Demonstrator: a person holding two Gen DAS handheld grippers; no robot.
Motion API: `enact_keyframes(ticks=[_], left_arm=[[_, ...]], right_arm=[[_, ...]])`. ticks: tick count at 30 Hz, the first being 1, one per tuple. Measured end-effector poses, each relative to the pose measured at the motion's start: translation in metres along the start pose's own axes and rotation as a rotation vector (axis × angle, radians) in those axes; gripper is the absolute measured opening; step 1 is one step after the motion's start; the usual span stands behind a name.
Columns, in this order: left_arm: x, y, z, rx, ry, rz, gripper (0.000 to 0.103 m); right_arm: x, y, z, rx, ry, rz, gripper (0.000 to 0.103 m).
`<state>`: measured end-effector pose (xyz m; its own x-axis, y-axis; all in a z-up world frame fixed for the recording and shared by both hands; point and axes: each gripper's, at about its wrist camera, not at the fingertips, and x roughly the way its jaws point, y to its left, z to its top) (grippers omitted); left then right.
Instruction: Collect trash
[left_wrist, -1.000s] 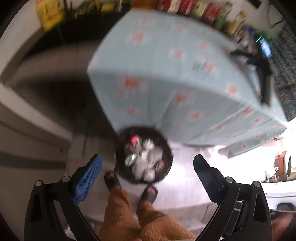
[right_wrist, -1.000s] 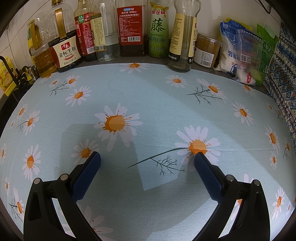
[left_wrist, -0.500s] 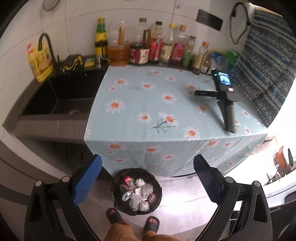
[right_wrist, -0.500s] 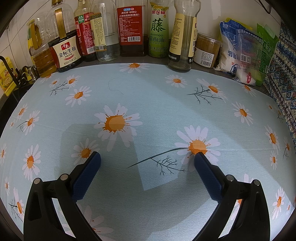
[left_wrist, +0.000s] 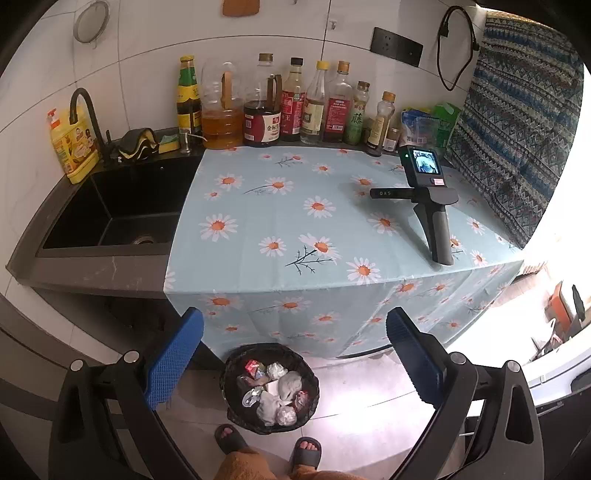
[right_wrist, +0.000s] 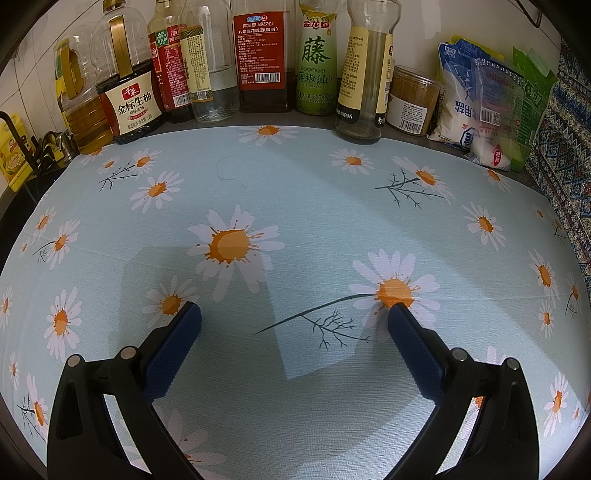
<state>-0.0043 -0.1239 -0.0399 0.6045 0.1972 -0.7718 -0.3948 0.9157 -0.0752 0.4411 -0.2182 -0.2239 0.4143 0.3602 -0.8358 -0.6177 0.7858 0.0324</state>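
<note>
In the left wrist view a black trash bin (left_wrist: 231, 365) stands on the floor in front of the counter, with crumpled paper and wrappers (left_wrist: 275, 393) inside. My left gripper (left_wrist: 294, 332) is open and empty, held high above the bin. My right gripper (right_wrist: 294, 321) is open and empty and rests on the daisy tablecloth (right_wrist: 332, 229). The left wrist view shows it lying on the counter (left_wrist: 430, 201), screen up. No trash shows on the cloth.
A row of oil and sauce bottles (left_wrist: 291, 107) lines the back wall, with bags (right_wrist: 480, 110) at the right. A black sink (left_wrist: 118, 210) with a faucet lies left of the cloth (left_wrist: 295, 221). The person's feet in slippers (left_wrist: 306, 452) stand by the bin.
The left gripper has tilted up and pulled back from the bin, so the whole counter has come into view. The right gripper has not moved.
</note>
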Motion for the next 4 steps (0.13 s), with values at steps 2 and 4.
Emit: enact_keyframes(ticks=[2,4], left_arm=[[0.0004,-0.0009,0.0002,-0.002,0.003,0.005,0.096],[0.0000,-0.0008,0.0002,-0.006,0.001,0.010,0.096]], right_arm=[[0.0001,-0.0003,-0.0001,0.000,0.000,0.000,0.100],[0.0001,-0.0003,-0.0001,0.000,0.000,0.000,0.100]])
